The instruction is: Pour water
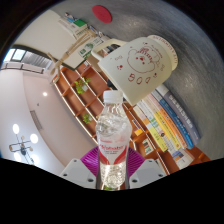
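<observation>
My gripper (112, 172) is shut on a clear plastic water bottle (111, 130) with a white cap and a pink label. Both pink pads press on its lower part. The bottle points away from the fingers, and the whole view is strongly tilted. Beyond the bottle's cap, up and to the right, is a cream mug (143, 62) with a small cartoon drawing and pink writing on its side. The mug's open mouth is turned away, so its inside is hidden. The cap sits just below the mug, apart from it.
Behind the bottle run wooden shelves (80, 85) with small items, and a row of colourful books (172, 118) stands to the right. A red round thing (102, 14) shows far beyond. A white ceiling with lights (25, 135) fills the left.
</observation>
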### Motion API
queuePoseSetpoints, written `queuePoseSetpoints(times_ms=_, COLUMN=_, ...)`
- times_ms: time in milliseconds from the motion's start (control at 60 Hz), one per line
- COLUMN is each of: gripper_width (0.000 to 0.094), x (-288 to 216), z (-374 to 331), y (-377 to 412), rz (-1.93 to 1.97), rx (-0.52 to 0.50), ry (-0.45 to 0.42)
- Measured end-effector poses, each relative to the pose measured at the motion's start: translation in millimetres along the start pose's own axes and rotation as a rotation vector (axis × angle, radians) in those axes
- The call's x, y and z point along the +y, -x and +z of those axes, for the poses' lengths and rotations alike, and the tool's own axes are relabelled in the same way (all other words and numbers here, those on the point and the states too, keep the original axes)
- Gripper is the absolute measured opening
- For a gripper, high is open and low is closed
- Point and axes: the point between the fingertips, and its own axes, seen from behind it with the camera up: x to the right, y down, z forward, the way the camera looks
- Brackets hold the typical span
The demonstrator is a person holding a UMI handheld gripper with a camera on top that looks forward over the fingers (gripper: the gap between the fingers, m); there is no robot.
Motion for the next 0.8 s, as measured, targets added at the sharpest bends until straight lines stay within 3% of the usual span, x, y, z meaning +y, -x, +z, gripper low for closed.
queuePoseSetpoints(times_ms=250, gripper_width=0.0357, x=5, z=-2, y=-14, rz=-0.095, rx=0.069, ry=0.022)
queuePoseSetpoints(times_ms=433, gripper_width=0.0360, x=31, z=-3, y=-18, rz=-0.646, rx=0.187, ry=0.144)
queuePoseSetpoints(times_ms=550, gripper_width=0.0360, x=31, z=-4, y=16, rz=-1.070, rx=0.196, ry=0.166)
queuePoseSetpoints(times_ms=683, gripper_width=0.0378, x=3, z=-6, y=48, rz=-1.577, rx=0.262, ry=0.139)
queuePoseSetpoints(times_ms=800, gripper_width=0.0377, x=-47, z=-11, y=80, rz=-1.982, rx=0.364, ry=0.013)
